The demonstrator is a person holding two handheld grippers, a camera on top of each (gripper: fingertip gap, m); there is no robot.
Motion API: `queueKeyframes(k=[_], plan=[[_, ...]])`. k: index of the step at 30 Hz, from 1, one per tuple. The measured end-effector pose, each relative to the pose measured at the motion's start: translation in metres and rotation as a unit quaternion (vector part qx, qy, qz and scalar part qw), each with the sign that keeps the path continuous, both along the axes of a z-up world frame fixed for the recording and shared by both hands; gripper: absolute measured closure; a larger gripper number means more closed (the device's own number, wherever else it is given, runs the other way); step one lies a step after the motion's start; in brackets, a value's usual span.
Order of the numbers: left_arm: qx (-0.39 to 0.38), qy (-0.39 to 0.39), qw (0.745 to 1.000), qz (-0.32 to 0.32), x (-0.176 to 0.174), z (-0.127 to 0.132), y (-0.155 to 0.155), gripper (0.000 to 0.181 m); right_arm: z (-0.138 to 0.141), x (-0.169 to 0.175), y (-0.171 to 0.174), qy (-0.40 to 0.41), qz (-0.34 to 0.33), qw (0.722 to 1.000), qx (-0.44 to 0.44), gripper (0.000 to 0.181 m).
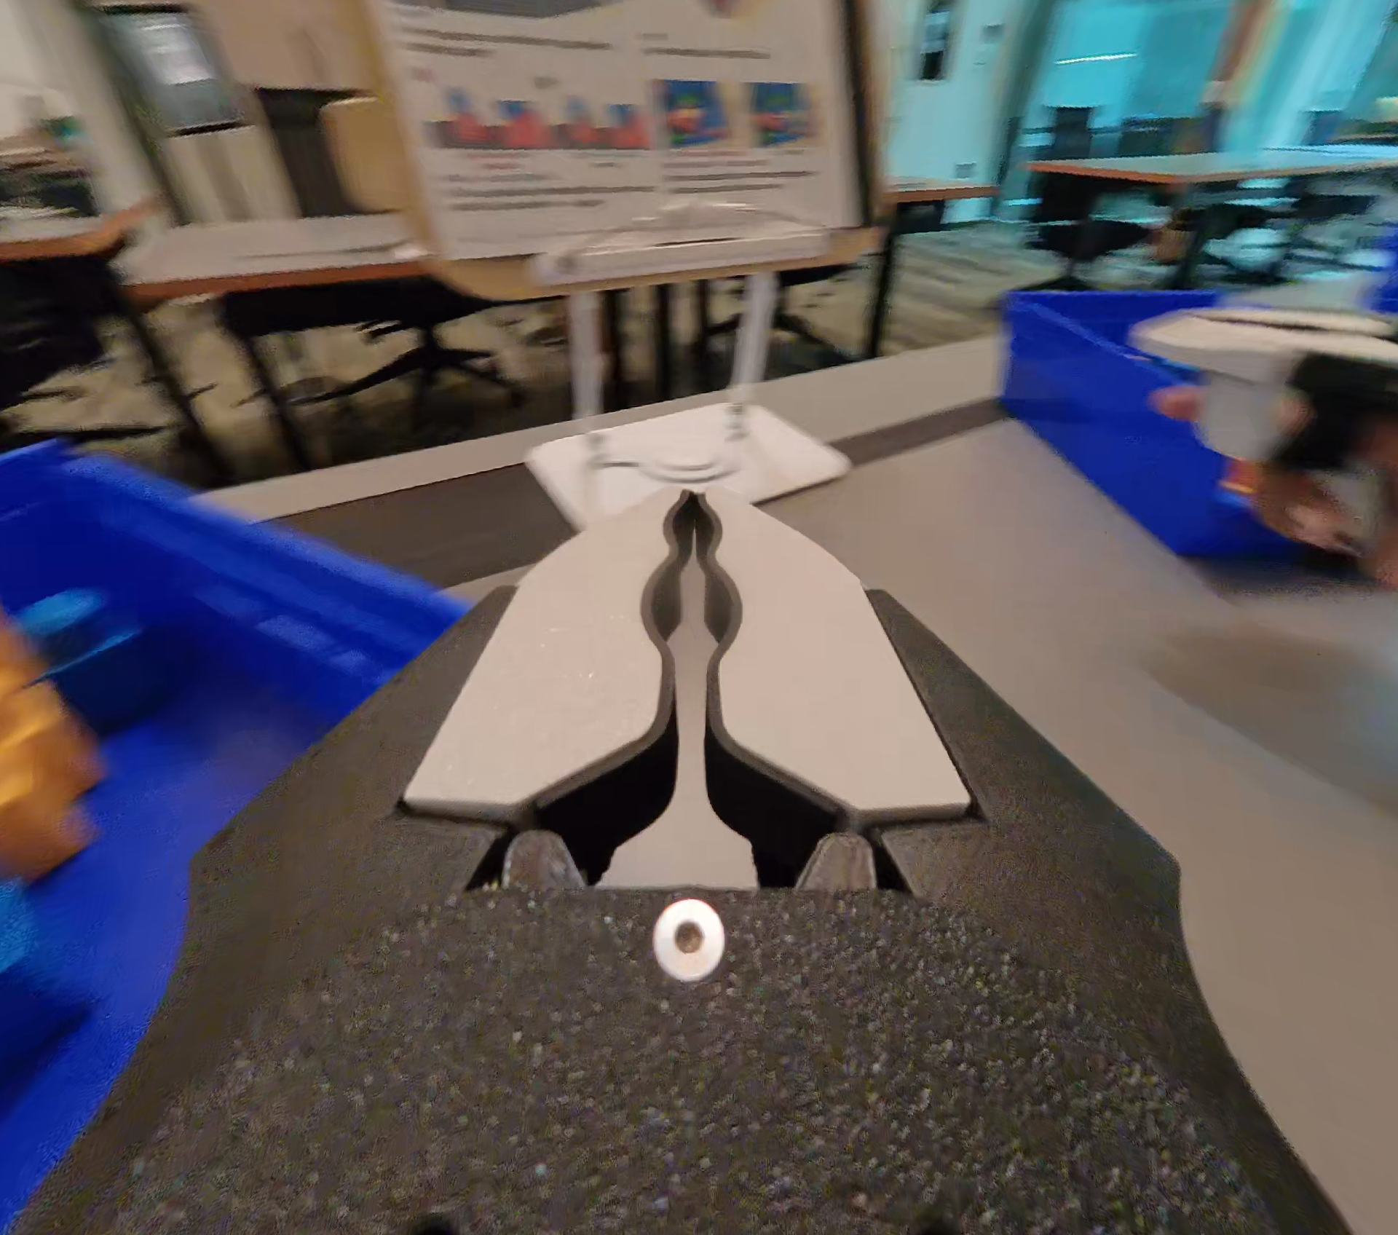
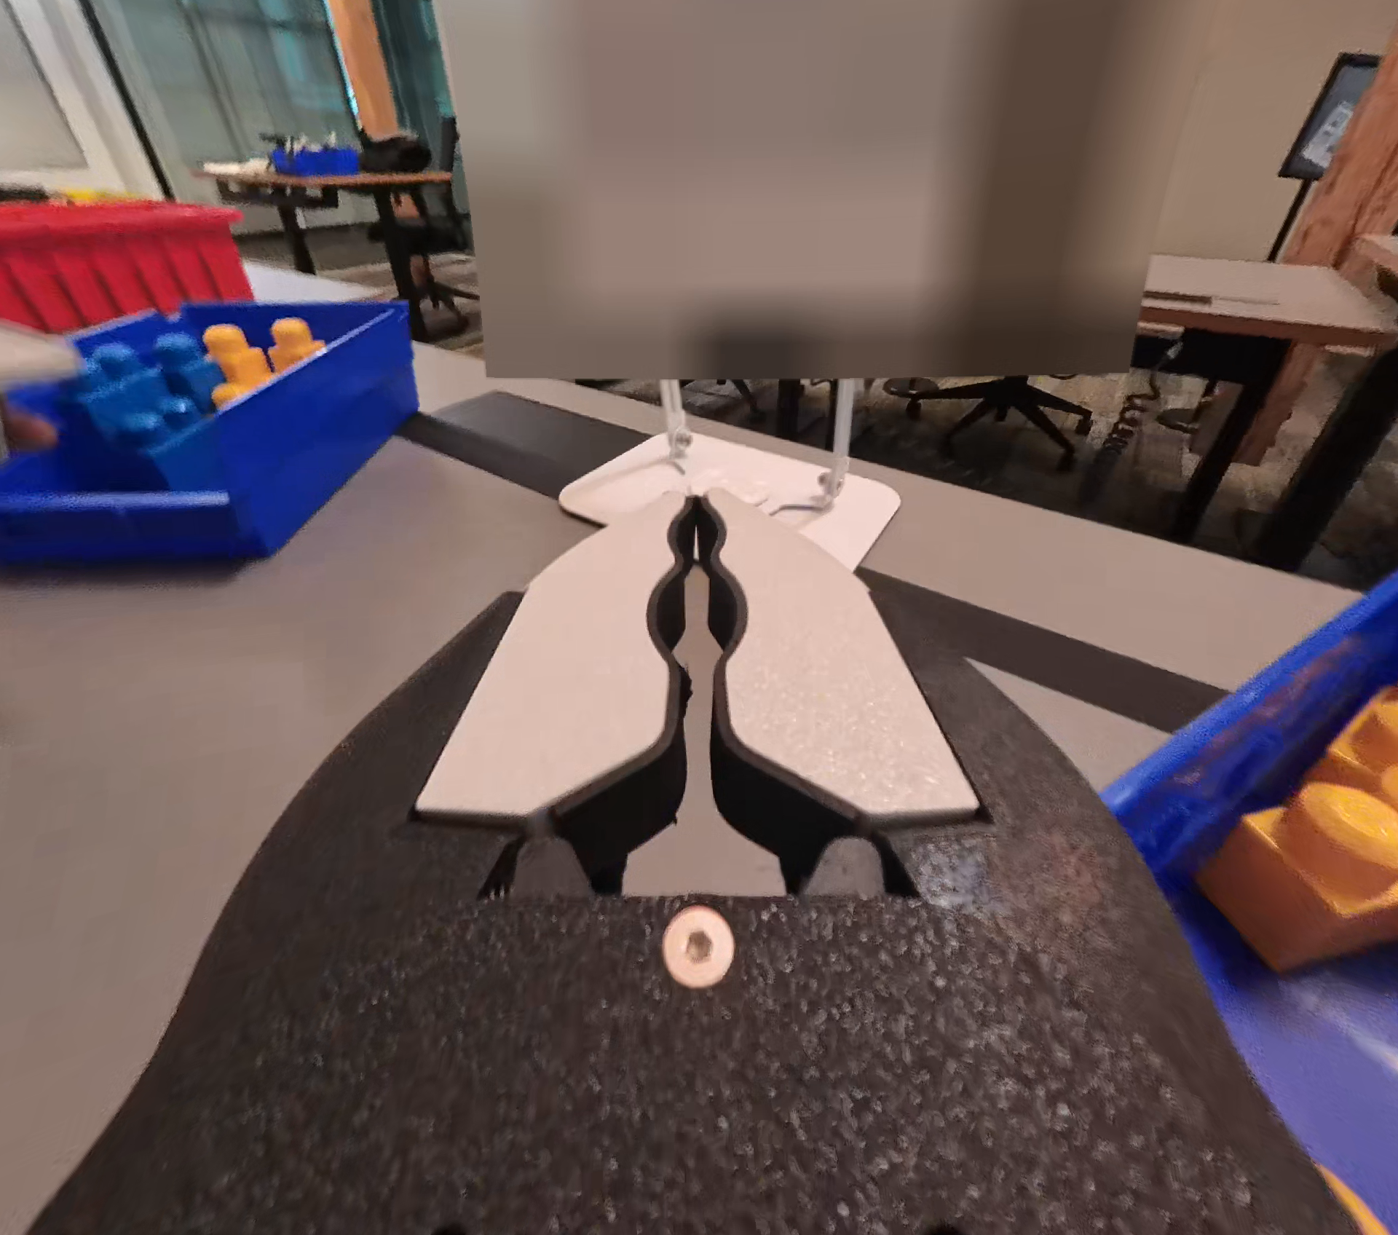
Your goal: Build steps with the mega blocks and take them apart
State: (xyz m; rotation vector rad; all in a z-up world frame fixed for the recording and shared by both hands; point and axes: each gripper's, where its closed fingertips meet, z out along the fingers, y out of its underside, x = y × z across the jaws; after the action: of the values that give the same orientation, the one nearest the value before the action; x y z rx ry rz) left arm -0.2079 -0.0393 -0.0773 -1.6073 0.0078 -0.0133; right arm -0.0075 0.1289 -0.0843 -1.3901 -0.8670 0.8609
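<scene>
My left gripper is shut and empty, held above the grey table. A blue bin lies to its left with a blurred orange block at the frame edge. My right gripper is shut and empty above the same table. A blue bin at its left holds blue blocks and orange blocks. Another blue bin at its right holds an orange block. The right gripper shows blurred in the left wrist view, over the far blue bin.
A white stand base with two clear posts holds a picture board at the table's far edge; the base also shows in the right wrist view. A red bin stands behind the left blue bin. Office tables and chairs lie beyond. Left tips to right tips: about 30 cm.
</scene>
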Motion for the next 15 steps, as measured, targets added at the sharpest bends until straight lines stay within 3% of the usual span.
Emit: queueKeyframes(k=[4,7,11,15], plan=[[-0.048,-0.019,0.985,0.165,-0.102,0.011,-0.029,0.181,-0.014,-0.008,-0.012,-0.029,0.022,0.999,0.038,0.181],[-0.119,-0.005,0.965,0.232,-0.165,0.016,-0.053,0.167,-0.019,-0.010,-0.018,-0.042,0.037,0.997,0.052,0.181],[-0.284,-0.007,0.924,0.255,-0.216,-0.010,-0.074,0.140,-0.019,-0.012,-0.024,-0.046,0.058,0.996,0.058,0.181],[-0.417,-0.009,0.875,0.247,-0.230,-0.049,-0.089,0.136,-0.024,-0.015,-0.032,-0.057,0.087,0.993,0.060,0.181]])
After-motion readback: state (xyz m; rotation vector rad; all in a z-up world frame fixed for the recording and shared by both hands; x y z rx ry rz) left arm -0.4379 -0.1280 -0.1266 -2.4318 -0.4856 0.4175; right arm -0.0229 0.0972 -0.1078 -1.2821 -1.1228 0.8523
